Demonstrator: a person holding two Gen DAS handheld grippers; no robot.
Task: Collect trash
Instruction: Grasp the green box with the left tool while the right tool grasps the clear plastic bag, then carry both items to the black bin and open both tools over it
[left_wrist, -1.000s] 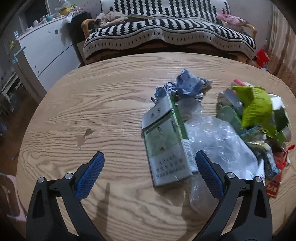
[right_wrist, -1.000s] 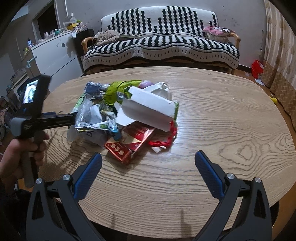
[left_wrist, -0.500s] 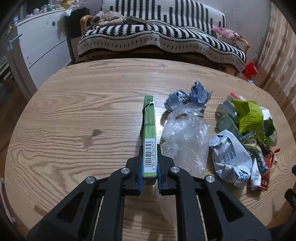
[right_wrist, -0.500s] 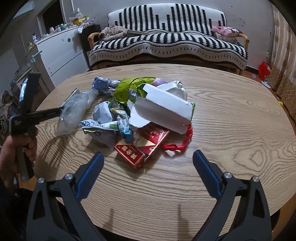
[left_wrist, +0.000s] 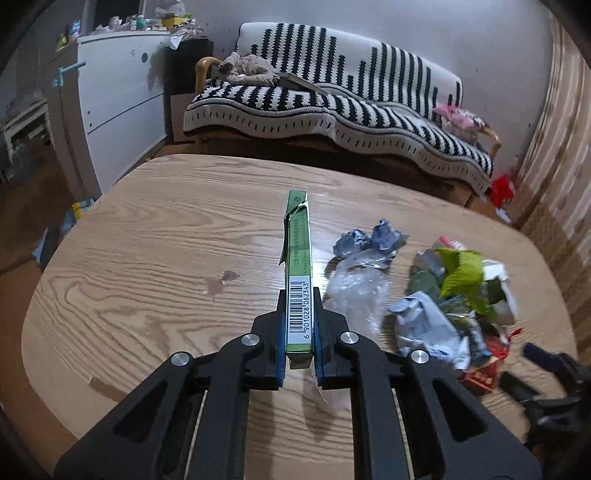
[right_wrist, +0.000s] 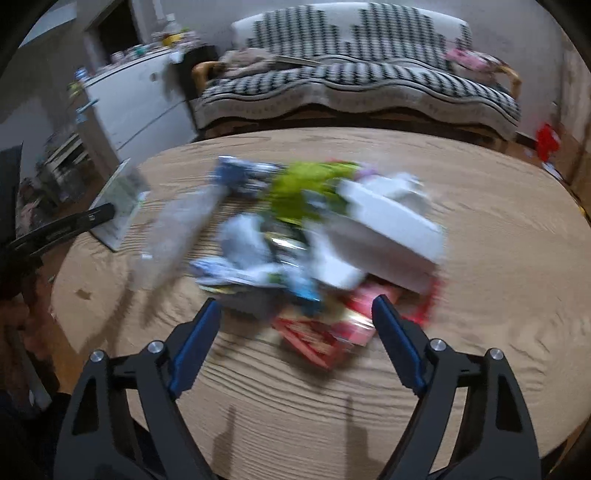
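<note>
Mid-collection: left claw (left_wrist: 300, 328) clamped on 1 green carton (left_wrist: 298, 277) above the bench (left_wrist: 147, 258), right claw (right_wrist: 295, 328) apart near the trash pile (right_wrist: 295, 236), likely grabbing next.

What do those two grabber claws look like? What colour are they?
Both look alike. The left gripper and the right gripper have black, hollowed-out frame arms joined by round silver rivets. Each one ends in two long flat fingers lined with bright blue pads. No cables, labels or sleeves show.
</note>
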